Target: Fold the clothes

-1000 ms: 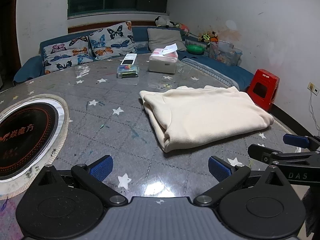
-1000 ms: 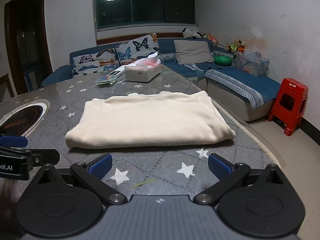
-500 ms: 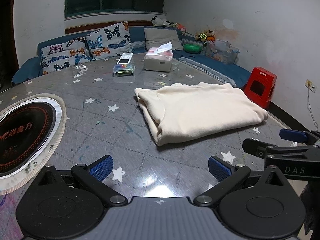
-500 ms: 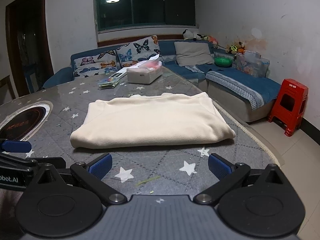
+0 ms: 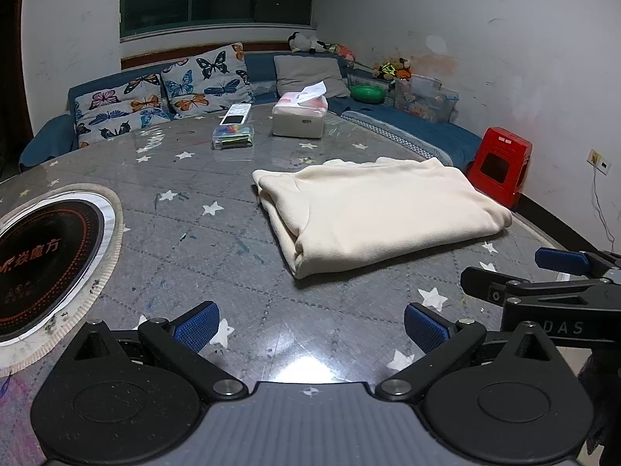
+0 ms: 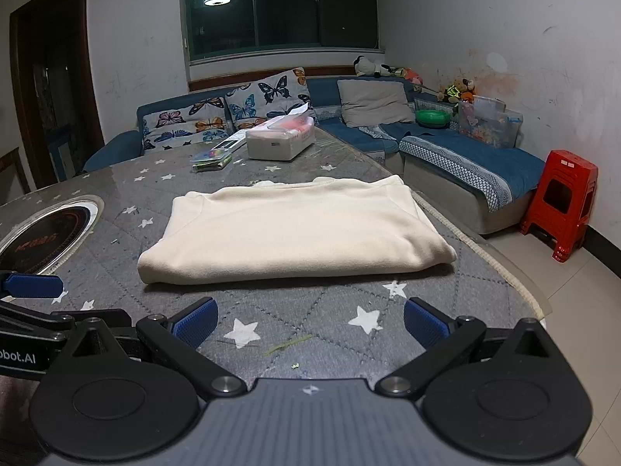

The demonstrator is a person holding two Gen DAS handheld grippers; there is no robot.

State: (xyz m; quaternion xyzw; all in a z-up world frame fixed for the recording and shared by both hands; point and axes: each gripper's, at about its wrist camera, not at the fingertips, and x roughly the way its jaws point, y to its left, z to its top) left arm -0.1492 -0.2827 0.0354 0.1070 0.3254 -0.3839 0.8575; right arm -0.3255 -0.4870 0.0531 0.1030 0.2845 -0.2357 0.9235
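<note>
While both grippers gape, cream garment point(image 6: 295, 233) folded ahead, untouched

You have one folded cream garment point(image 6: 295, 233), one tissue box point(image 6: 280, 140), one clear plastic case point(image 5: 233, 137), one red stool point(image 6: 561, 202), and two butterfly cushions point(image 5: 205, 77) on the sofa.

White scuffed walls point(image 6: 485, 19), a dark window point(image 6: 279, 7) reflecting a ceiling lamp point(image 6: 217, 0), a blue corner sofa point(image 6: 446, 147), a red stool point(image 6: 559, 202), pale tiled floor point(image 6: 562, 283).
</note>
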